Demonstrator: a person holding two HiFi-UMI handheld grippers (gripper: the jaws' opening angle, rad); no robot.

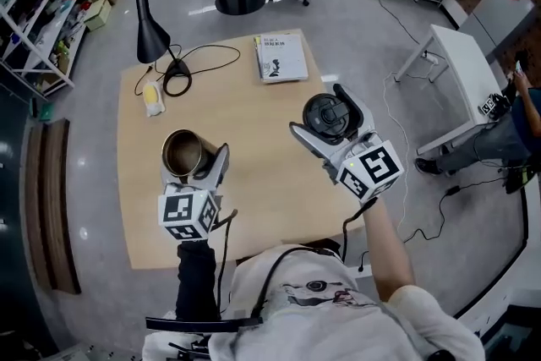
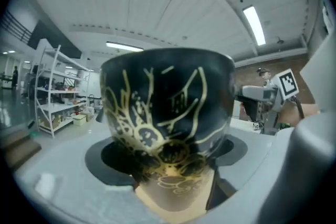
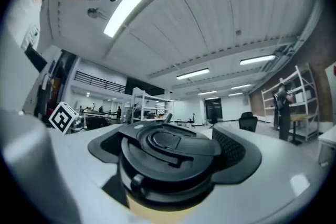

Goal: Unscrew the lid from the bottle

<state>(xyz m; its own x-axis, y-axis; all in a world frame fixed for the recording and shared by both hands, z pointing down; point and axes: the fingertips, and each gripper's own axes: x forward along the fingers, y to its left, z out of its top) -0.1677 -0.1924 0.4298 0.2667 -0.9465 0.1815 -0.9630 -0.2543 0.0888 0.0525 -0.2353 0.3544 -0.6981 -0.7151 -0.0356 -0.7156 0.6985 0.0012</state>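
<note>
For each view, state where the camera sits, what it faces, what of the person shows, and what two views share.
Head view: on the head, facing down at the table; arms, torso show.
Left gripper view: on left gripper, facing up past the bottle; jaws show.
Right gripper view: on right gripper, facing up past the lid; jaws show.
Shared: both gripper views show the ceiling.

Bottle L, lid R, well apart over table; lamp, book behind, far edge.
</note>
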